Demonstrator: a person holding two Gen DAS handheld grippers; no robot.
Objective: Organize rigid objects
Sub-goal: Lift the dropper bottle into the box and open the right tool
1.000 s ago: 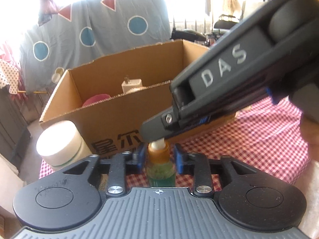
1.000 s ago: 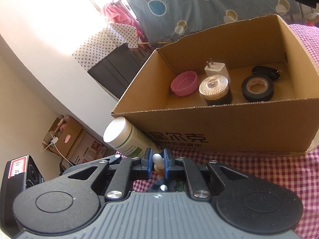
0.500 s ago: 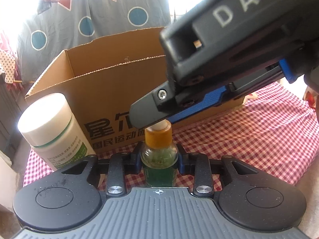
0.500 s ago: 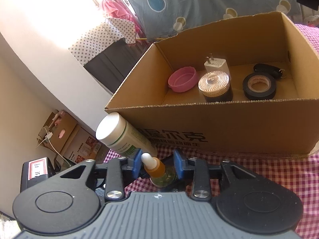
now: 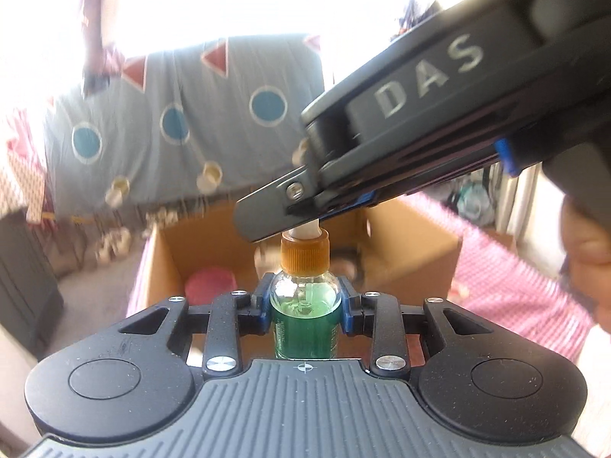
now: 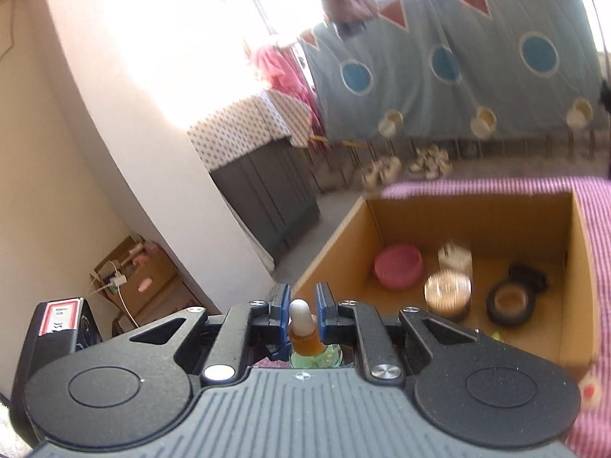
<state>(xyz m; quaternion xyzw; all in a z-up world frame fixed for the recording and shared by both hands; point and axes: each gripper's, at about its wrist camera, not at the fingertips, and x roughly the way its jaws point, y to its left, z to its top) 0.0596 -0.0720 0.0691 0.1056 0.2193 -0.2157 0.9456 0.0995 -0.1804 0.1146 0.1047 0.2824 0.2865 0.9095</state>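
Observation:
My left gripper (image 5: 305,303) is shut on a small green glass dropper bottle (image 5: 305,316) with an orange collar, held upright in the air above the near side of a cardboard box (image 5: 412,252). My right gripper (image 6: 301,305) hangs over the bottle's white rubber bulb (image 6: 299,311); its blue pads (image 6: 283,307) stand on either side of the bulb with a gap, not pressing it. In the left wrist view the right gripper's body (image 5: 420,145) covers the bulb from above.
The open box (image 6: 580,267) on a red-checked tablecloth (image 6: 599,400) holds a pink lid (image 6: 399,271), a white plug (image 6: 454,257), a gold-topped jar (image 6: 446,292), a black tape roll (image 6: 511,301) and a black fob (image 6: 529,274). A dark cabinet (image 6: 267,194) stands beyond.
Both grippers have risen with the bottle from the table to above box height. The white pill bottle beside the box has left both views. The frames are motion-blurred.

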